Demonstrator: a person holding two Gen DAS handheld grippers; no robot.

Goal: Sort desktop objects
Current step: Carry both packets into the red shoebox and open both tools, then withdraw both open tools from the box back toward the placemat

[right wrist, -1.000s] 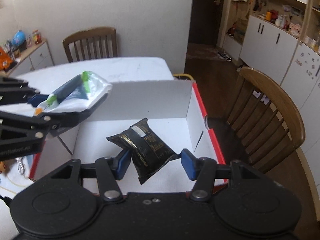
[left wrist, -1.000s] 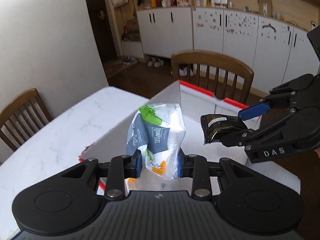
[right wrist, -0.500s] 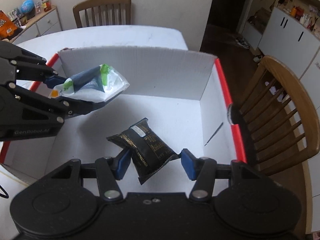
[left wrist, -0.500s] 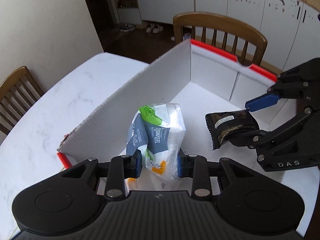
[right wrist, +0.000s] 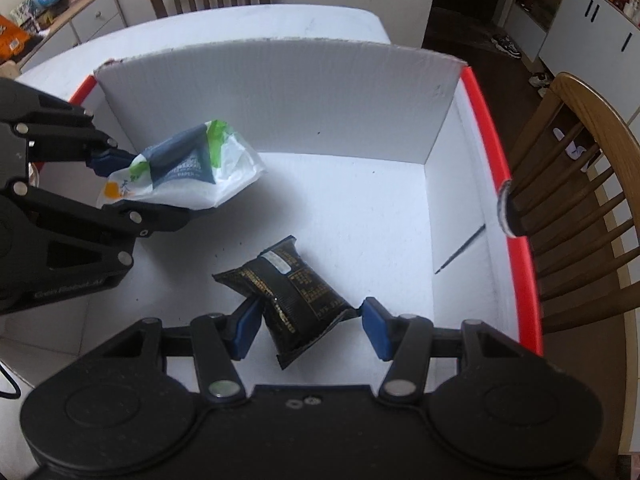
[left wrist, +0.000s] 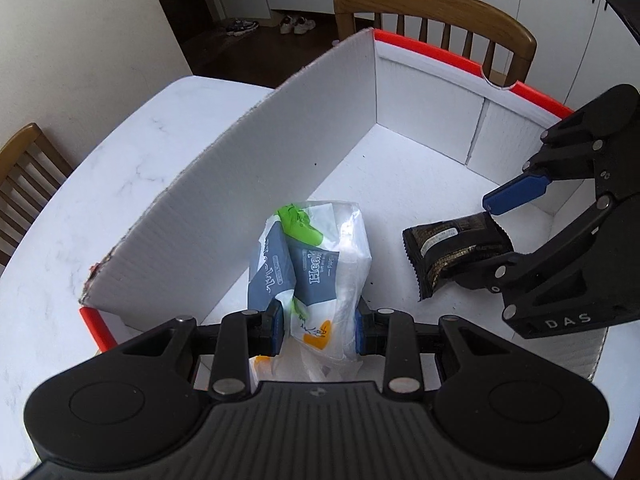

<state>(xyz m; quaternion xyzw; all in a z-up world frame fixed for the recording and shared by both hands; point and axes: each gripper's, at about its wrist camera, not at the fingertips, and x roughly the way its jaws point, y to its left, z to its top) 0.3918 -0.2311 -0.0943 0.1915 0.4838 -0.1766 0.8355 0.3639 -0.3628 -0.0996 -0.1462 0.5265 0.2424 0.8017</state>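
Both packets are over the white box [right wrist: 304, 92] but unreleased – left gripper [left wrist: 318, 326] clamps the tissue pack [left wrist: 320, 268], right gripper [right wrist: 310, 326] pinches the black packet [right wrist: 296, 292] between its fingers – letting go remains

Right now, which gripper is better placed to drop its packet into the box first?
Likely the right gripper: its black snack packet hangs over bare floor of the white box. The left gripper holds the tissue pack close beside the box's wall.

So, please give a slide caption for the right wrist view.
Right gripper holds black snack packet over white red-rimmed box.
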